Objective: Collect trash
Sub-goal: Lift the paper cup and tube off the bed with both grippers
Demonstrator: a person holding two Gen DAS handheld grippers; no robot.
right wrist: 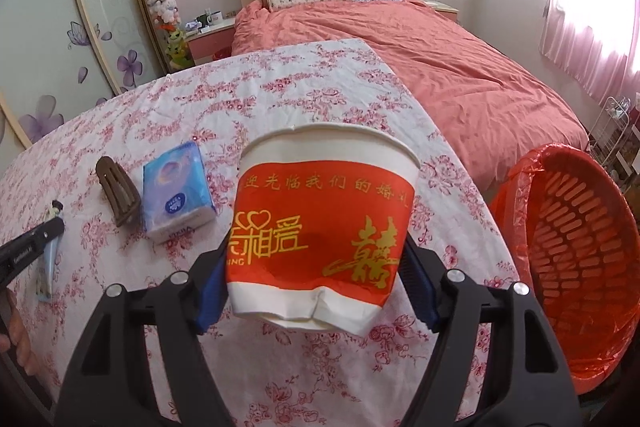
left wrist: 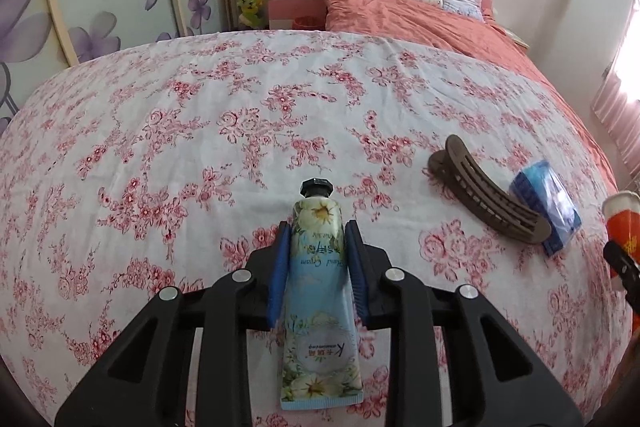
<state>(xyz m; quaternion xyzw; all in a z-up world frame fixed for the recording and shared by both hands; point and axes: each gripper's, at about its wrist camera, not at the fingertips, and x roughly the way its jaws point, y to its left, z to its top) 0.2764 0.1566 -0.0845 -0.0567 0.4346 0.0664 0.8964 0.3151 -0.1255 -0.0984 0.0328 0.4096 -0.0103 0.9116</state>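
We see the left gripper (left wrist: pixel 316 259) with its blue fingers (left wrist: pixel 279 275) clamped on the sides of a hand cream tube (left wrist: pixel 318 291), whose black cap points away from the camera and whose flat crimped end points back toward the gripper body. The tube lies along the floral cloth (left wrist: pixel 200 147) that covers the bench; whether it rests on the cloth or is lifted just off it we cannot tell. To its right on the cloth lie a brown hair clip (left wrist: pixel 484 199) and, touching the clip's far side, a blue tissue pack (left wrist: pixel 548 207). In the right wrist view, the right gripper (right wrist: pixel 316 287) has its fingers (right wrist: pixel 212 287) pressed against the lower sides of a paper cup (right wrist: pixel 324 223), white with a red band and gold characters, its bottom rim creased inward. The cup is held upright above the cloth near the bench's right edge. Just beyond that edge stands an orange basket (right wrist: pixel 560 247) lined with a red bag, its mouth tipped toward the camera. In this view the tissue pack (right wrist: pixel 176 187) and hair clip (right wrist: pixel 118 195) lie left of the cup, and the left gripper with the tube shows at the far left edge. Behind the bench is a bed (right wrist: pixel 420 67) with a salmon cover.
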